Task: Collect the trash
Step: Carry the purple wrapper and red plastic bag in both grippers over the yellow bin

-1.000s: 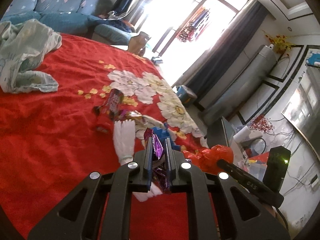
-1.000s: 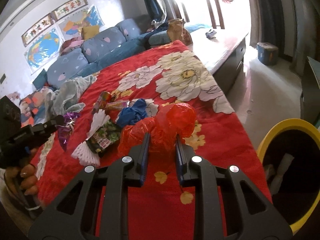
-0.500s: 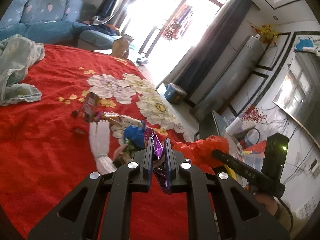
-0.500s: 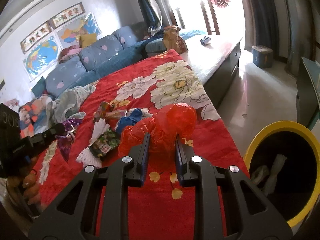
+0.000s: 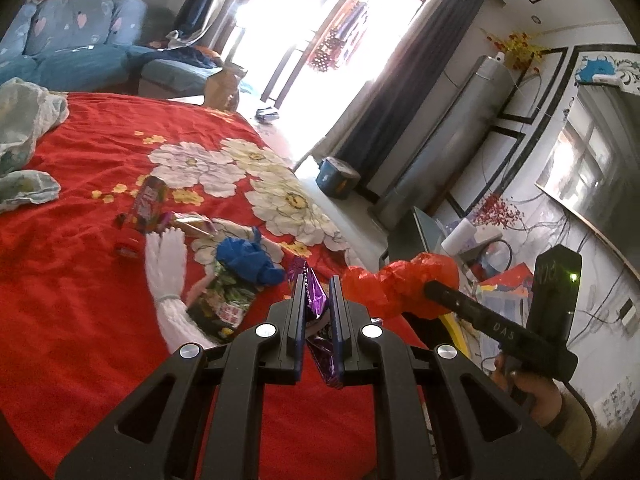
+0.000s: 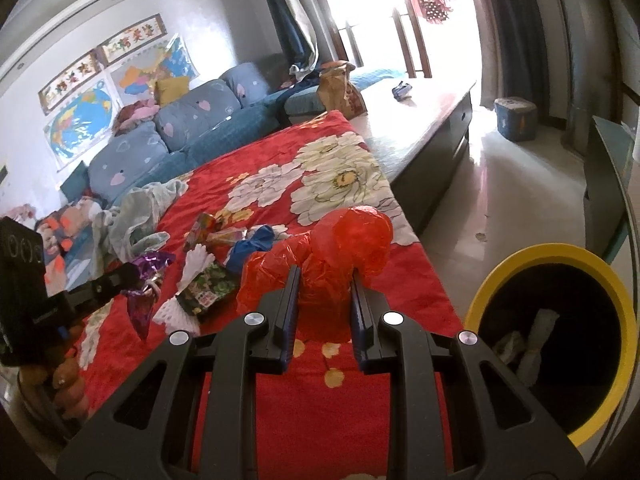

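**Two grippers, each holding a piece of trash**

The left hand-held gripper (image 5: 316, 292) is closed tight on a shiny purple wrapper (image 5: 314, 300). Part of the wrapper is tucked between the fingers, so you can't see its whole shape. The right hand-held gripper (image 6: 324, 288) is squeezed on a crumpled red plastic bag (image 6: 340, 248), and its fingers are still a bit apart because the bag is puffy. The bottom of the bag is hidden behind the fingers.

Both are held up over the near edge of a bed with a red flowered blanket (image 6: 280, 152). More trash lies in a little heap near the middle of the blanket: a blue crumpled bag (image 5: 248, 260), a white foam net (image 5: 168, 276), a green snack packet (image 5: 224, 304) and a red candy wrapper (image 5: 148, 204). The foam net lies partly on the packet.

A yellow bin (image 6: 500, 276) stands on the floor by the bed's near right corner. It is cut off at the picture's edge. Inside it is dark, with some pale scraps that are hard to make out.

A pale cloth (image 5: 24, 128) lies bunched at the far left side of the bed, with a blue sofa (image 6: 192, 120) beyond it.
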A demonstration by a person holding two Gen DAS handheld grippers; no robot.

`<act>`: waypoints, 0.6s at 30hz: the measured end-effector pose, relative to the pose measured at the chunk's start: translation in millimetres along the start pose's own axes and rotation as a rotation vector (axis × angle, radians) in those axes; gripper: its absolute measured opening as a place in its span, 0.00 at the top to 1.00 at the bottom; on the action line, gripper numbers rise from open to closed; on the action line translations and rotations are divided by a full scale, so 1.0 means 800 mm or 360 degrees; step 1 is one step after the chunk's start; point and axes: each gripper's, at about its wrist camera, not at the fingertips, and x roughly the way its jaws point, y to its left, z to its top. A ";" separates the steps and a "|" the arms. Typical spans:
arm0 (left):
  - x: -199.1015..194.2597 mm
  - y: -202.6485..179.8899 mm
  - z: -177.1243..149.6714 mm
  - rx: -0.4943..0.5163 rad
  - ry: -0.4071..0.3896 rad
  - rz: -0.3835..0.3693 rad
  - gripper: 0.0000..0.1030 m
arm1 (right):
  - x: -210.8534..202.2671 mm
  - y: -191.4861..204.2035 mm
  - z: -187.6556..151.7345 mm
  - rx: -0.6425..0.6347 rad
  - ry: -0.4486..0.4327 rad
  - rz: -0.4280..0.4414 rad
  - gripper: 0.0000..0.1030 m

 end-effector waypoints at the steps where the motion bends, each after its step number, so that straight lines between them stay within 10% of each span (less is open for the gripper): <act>1: 0.002 -0.004 -0.002 0.0013 0.0009 -0.0006 0.90 | -0.002 -0.002 0.000 0.0005 -0.0004 -0.0005 0.84; 18: 0.038 -0.063 -0.037 0.0188 0.0145 -0.0079 0.90 | -0.031 -0.056 -0.008 0.0100 -0.0046 -0.0117 0.84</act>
